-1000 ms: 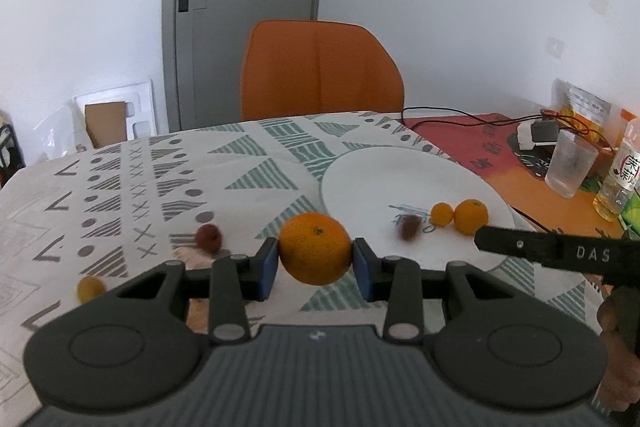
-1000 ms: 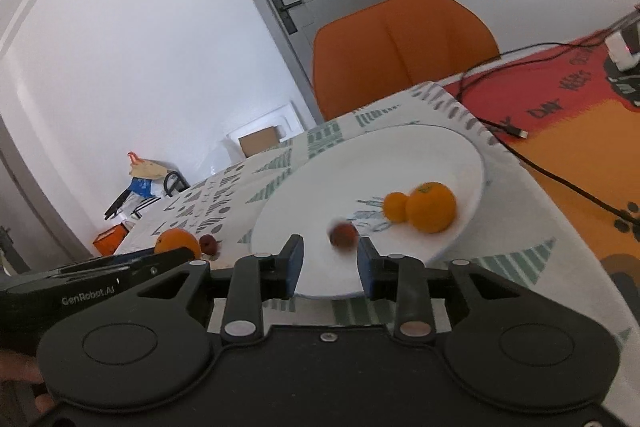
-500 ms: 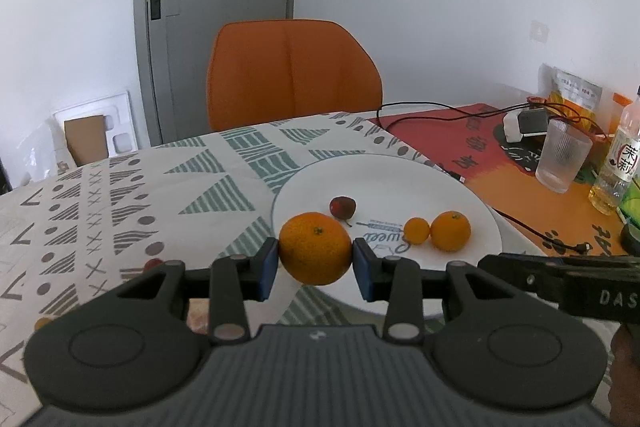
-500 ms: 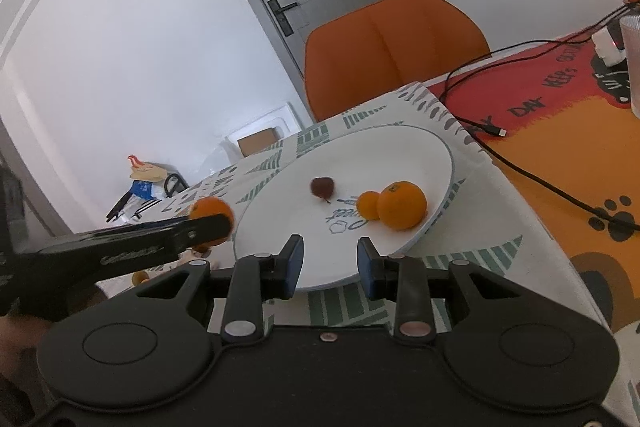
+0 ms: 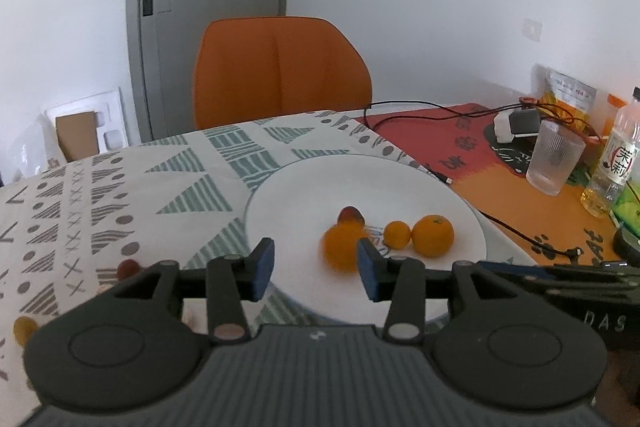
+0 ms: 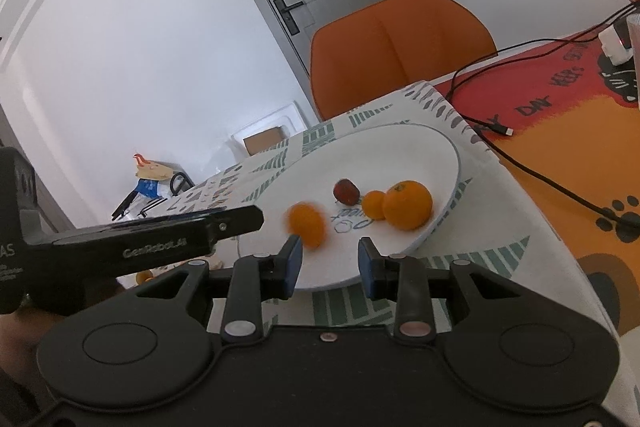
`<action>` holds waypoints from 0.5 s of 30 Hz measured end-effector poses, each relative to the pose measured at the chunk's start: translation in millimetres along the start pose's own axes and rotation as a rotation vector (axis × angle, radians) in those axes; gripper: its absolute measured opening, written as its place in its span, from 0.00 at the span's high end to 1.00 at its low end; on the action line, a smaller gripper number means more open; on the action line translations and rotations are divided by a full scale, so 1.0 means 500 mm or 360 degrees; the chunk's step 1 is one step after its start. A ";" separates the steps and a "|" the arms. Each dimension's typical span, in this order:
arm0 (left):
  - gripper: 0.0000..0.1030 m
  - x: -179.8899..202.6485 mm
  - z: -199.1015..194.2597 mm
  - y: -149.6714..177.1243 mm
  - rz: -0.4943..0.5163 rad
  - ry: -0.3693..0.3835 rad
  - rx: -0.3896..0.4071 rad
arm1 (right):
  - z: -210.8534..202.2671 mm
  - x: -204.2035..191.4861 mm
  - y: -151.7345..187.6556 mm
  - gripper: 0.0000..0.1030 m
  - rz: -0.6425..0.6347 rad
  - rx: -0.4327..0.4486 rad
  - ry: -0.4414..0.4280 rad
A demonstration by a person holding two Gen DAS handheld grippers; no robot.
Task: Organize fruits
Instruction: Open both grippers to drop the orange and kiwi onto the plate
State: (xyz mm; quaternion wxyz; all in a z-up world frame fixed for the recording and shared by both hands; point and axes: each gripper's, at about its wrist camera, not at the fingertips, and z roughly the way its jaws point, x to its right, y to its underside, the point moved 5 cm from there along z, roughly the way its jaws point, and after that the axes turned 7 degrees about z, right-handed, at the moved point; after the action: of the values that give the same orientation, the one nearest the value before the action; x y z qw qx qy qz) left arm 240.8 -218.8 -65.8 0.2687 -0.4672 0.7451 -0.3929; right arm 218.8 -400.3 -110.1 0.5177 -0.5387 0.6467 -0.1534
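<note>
Left wrist view: the left gripper (image 5: 316, 269) has just been opening; its blue-padded fingers (image 5: 262, 267) stand apart, and a blurred round orange (image 5: 341, 247) sits free between them above the white round plate (image 5: 296, 195).

Right wrist view: the right gripper (image 6: 330, 265) has also been opening, its fingers (image 6: 366, 263) narrow and empty at the plate's near rim (image 6: 320, 281).

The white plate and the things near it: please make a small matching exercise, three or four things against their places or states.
Things:
1. blurred orange
2. small dark red fruit
3. ribbed glass
4. left gripper

Places or states:
A. on the orange mat
B. open, holding nothing
C. on the white plate, behind the oranges
D. loose over the plate

Pairs: 1-D, 2-C, 3-A, 4-B
</note>
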 end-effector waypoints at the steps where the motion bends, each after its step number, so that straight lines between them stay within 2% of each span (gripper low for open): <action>1: 0.53 -0.008 -0.005 0.004 -0.0004 -0.0024 -0.0001 | 0.000 -0.002 0.000 0.61 -0.0002 0.0003 -0.0004; 7: 0.33 -0.062 -0.046 0.025 -0.0074 -0.0156 0.0003 | 0.003 -0.020 0.003 0.51 -0.0014 0.0001 -0.0036; 9: 0.23 -0.078 -0.059 0.033 -0.0092 -0.0181 0.0013 | 0.005 -0.029 0.004 0.48 -0.0027 0.0004 -0.0051; 15: 0.18 -0.115 -0.085 0.059 -0.0104 -0.0259 0.0007 | 0.002 -0.058 0.008 0.27 -0.0096 0.0023 -0.0050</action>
State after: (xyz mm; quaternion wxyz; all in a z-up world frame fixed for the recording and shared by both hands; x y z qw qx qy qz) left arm 217.8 -144.8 -65.3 0.3164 -0.5211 0.7042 -0.3640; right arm 214.1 -373.7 -99.2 0.5267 -0.5567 0.6208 -0.1652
